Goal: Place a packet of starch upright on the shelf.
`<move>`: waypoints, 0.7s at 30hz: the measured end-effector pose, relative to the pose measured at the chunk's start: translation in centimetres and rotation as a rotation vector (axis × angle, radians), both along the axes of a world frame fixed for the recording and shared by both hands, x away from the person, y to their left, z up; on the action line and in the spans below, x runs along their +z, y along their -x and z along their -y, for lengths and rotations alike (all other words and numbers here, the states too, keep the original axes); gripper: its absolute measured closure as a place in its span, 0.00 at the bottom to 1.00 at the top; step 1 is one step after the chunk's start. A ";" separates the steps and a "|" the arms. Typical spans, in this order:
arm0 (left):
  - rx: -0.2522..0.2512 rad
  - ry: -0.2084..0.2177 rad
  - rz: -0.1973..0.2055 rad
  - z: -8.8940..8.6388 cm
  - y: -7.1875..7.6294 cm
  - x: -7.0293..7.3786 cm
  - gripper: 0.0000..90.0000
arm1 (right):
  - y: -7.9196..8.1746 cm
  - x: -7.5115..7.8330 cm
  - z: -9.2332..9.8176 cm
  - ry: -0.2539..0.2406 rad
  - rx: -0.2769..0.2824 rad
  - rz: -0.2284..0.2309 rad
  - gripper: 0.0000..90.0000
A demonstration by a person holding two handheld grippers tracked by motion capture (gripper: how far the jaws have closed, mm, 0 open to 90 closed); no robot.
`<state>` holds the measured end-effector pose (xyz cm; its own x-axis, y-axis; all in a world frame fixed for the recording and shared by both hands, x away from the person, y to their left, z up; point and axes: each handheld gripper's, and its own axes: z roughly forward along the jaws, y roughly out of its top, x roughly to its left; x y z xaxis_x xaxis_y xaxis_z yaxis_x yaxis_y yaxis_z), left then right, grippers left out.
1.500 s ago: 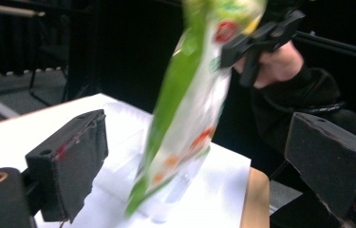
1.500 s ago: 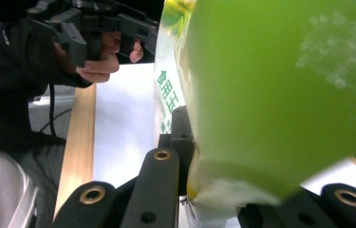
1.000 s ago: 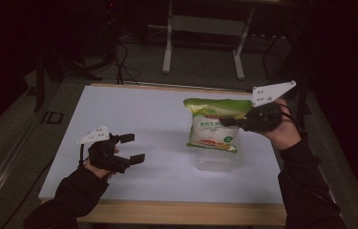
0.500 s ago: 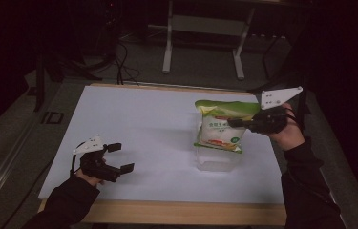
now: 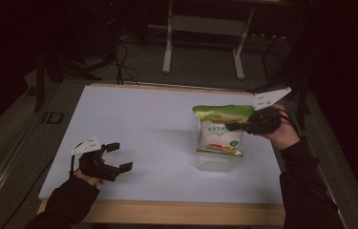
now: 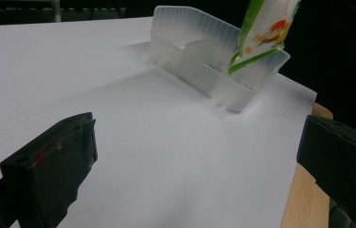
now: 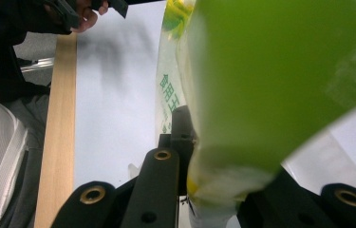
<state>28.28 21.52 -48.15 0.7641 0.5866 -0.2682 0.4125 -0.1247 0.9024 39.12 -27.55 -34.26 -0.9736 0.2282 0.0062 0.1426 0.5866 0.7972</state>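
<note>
A green and white food bag (image 5: pixel 220 130) hangs upright over a clear plastic bin (image 5: pixel 216 162) at the table's right. My right gripper (image 5: pixel 236 126) is shut on the bag's right edge; the right gripper view has the bag (image 7: pixel 266 90) pinched between the jaws. In the left gripper view the bag's bottom corner (image 6: pixel 256 47) dips into the bin (image 6: pixel 213 61). My left gripper (image 5: pixel 118 157) stands open near the table's front left, nothing between its fingers (image 6: pixel 52 161).
The white table top (image 5: pixel 143 124) has a wooden front edge (image 5: pixel 167 212). A metal stand (image 5: pixel 203 33) and cables lie on the dark floor beyond the far edge.
My right gripper carried the bag slightly right and lower, over the bin. The left gripper drew back toward the front left corner, still open.
</note>
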 end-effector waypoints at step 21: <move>0.004 -0.002 0.013 0.0 0.1 0.0 0.00 | 0.0 -0.4 0.9 -0.004 -0.020 -0.027 0.92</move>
<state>28.19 21.55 -48.16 0.7651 0.5901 -0.2576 0.4015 -0.1245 0.9074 39.14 -28.43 -34.68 -0.9682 0.2479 0.0334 0.1760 0.5802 0.7952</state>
